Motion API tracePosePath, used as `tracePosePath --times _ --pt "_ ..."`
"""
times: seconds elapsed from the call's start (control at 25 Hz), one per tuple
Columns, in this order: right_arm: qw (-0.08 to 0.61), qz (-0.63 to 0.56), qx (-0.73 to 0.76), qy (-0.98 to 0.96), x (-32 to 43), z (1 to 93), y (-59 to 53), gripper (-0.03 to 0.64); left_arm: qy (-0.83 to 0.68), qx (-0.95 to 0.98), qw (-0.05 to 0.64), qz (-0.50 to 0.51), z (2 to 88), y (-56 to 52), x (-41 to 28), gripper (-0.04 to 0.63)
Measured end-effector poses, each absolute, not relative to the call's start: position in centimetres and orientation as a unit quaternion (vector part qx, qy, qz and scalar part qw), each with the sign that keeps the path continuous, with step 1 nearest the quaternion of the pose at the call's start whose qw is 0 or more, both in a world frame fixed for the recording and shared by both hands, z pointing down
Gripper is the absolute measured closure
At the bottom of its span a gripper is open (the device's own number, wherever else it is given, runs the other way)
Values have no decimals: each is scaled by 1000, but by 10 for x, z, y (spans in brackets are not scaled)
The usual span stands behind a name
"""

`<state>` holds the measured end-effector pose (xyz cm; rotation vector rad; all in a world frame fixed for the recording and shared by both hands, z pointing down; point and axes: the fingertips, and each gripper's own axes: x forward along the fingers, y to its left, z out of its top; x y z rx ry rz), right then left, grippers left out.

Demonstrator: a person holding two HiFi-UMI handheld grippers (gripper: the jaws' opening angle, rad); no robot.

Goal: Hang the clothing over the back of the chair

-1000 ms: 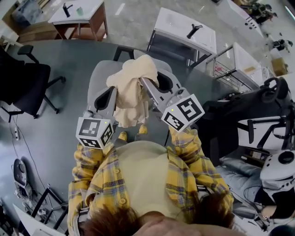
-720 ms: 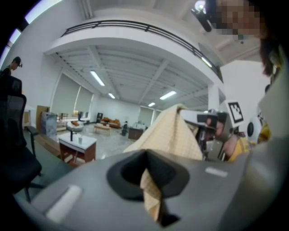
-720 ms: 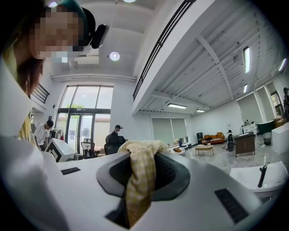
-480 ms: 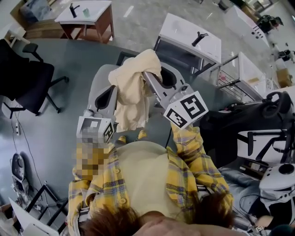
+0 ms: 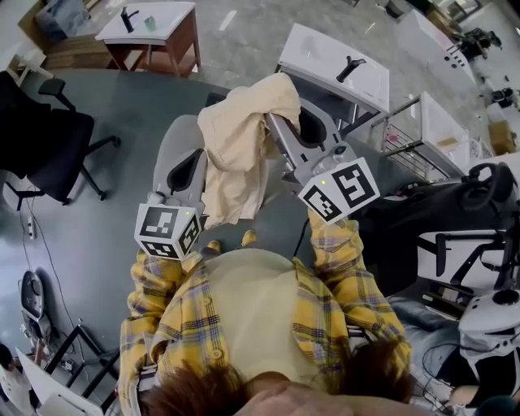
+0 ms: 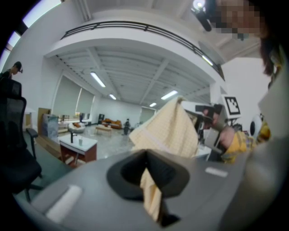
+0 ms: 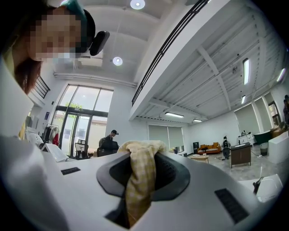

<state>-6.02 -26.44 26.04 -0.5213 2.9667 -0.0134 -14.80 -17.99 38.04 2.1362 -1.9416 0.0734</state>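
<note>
A cream clothing item [image 5: 240, 138] hangs in the air in front of the person, held by both grippers. My left gripper [image 5: 197, 145] is shut on its left edge, where a strip of the cloth [image 6: 151, 198] is pinched between the jaws. Higher and farther out, my right gripper [image 5: 275, 118] is shut on a bunched fold of the cloth [image 7: 140, 176] at its top right. The rest of the garment droops between and below them. A black office chair [image 5: 45, 150] stands on the grey carpet to the left, apart from both grippers.
A white table [image 5: 333, 57] with a black tool lies just beyond the cloth. A wooden-legged table [image 5: 150, 20] stands at the back left. A wire rack [image 5: 410, 122] and black equipment [image 5: 455, 203] crowd the right side. Cables and gear [image 5: 32, 301] lie at the lower left.
Both grippers have carried the cloth up and away from the person. The right one rose more, so the top of the garment now sits higher and nearer the white table.
</note>
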Motion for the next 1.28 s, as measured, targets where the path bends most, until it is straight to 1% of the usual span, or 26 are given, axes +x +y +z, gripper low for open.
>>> tracePosePath --times 0.32,0.88,1.08,1.28 --pt "37 -23 -215 976 -29 292 -273 534 -645 752 133 36 387 -192 -134 589" --pt "-13 -54 -314 948 52 350 -280 534 -587 794 145 62 404 -214 -92 589" --pt "-21 -71 -351 933 82 367 -276 534 -566 808 148 69 409 -219 -78 589" --pt "-46 -75 -390 917 112 389 -270 534 -545 821 153 77 417 -222 -62 589"
